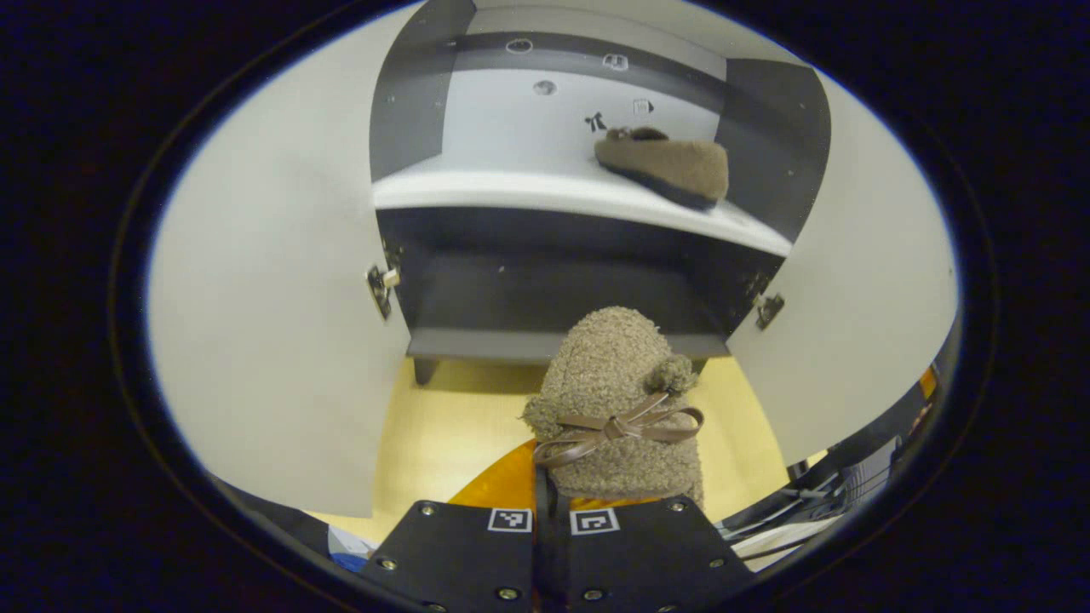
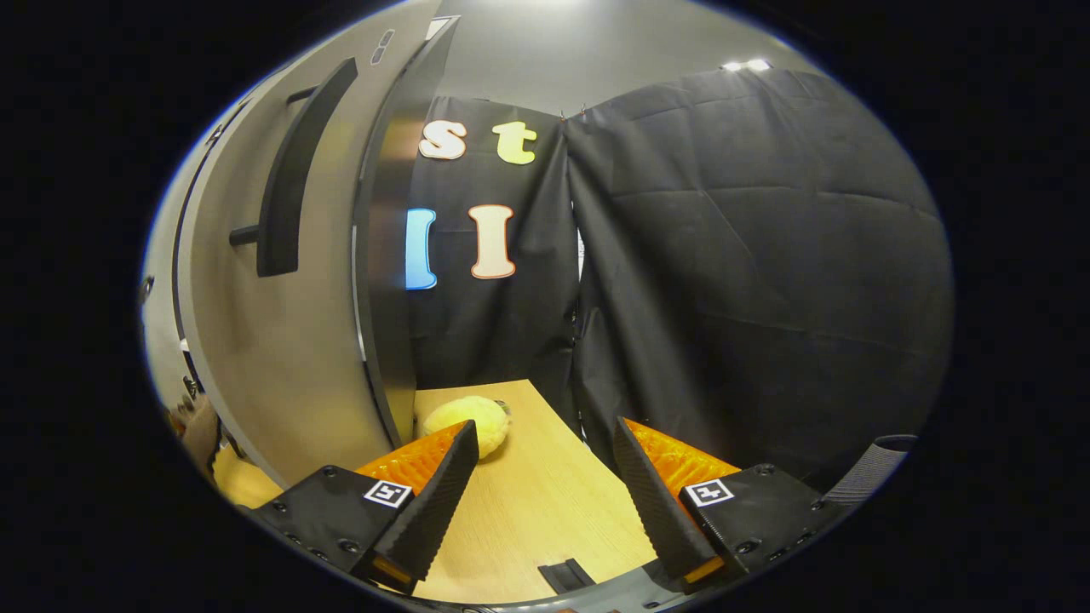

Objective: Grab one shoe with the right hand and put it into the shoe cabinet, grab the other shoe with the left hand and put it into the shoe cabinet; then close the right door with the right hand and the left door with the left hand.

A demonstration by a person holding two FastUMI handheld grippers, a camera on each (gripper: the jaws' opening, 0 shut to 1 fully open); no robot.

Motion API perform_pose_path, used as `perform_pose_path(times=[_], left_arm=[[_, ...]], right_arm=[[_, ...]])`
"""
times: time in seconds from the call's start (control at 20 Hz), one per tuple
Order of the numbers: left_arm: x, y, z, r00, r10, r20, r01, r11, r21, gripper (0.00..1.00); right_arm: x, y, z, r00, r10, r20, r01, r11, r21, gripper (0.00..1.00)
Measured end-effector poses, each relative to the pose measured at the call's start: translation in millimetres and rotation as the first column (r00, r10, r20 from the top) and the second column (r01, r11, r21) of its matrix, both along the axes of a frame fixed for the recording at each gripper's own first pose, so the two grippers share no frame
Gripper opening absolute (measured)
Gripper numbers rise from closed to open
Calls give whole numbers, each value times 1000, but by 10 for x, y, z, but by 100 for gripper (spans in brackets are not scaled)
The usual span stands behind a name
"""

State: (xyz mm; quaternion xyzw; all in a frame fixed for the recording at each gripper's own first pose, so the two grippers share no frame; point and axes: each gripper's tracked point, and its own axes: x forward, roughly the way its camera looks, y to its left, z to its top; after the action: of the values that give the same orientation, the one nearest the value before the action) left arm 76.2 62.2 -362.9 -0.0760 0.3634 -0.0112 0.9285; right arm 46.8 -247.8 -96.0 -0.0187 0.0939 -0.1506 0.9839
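In the left gripper view, a fuzzy brown shoe (image 1: 620,417) with a ribbon bow is pinched at its near end by the left hand-held gripper (image 1: 552,511), whose fingers are pressed nearly together on it. It is held above the desk (image 1: 443,426), in front of the open cabinet (image 1: 545,281). A second shoe (image 1: 664,166) lies on the white shelf (image 1: 477,189), far right. Both doors stand open.

In the right gripper view, the right hand-held gripper (image 2: 545,477) is spread wide, holding nothing, over the desk beside the right door (image 2: 281,340) with its dark handle (image 2: 285,187). A yellow fluffy thing (image 2: 468,421) lies by the door's edge.
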Motion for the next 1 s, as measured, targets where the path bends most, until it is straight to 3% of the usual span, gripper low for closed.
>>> perform_pose_path(times=[0.4, 0.55, 0.75, 1.0], left_arm=[[86, -46, -24, 978, 10, 208, -12, 1000, 10, 1], [142, -22, 36, 961, 9, 277, -23, 999, 47, 1], [165, 5, 163, 943, 65, 327, -73, 997, 12, 1], [133, -17, 428, 906, 73, 416, -109, 992, 64, 1]], right_arm=[[-72, 20, -64, 1000, -11, -18, 11, 999, 32, 100], [-61, -1, -39, 1000, -22, -10, 23, 999, 35, 97], [-32, -58, 33, 999, -46, 10, 45, 998, 38, 100], [-31, -175, 69, 997, -74, 12, 73, 996, 40, 97]])
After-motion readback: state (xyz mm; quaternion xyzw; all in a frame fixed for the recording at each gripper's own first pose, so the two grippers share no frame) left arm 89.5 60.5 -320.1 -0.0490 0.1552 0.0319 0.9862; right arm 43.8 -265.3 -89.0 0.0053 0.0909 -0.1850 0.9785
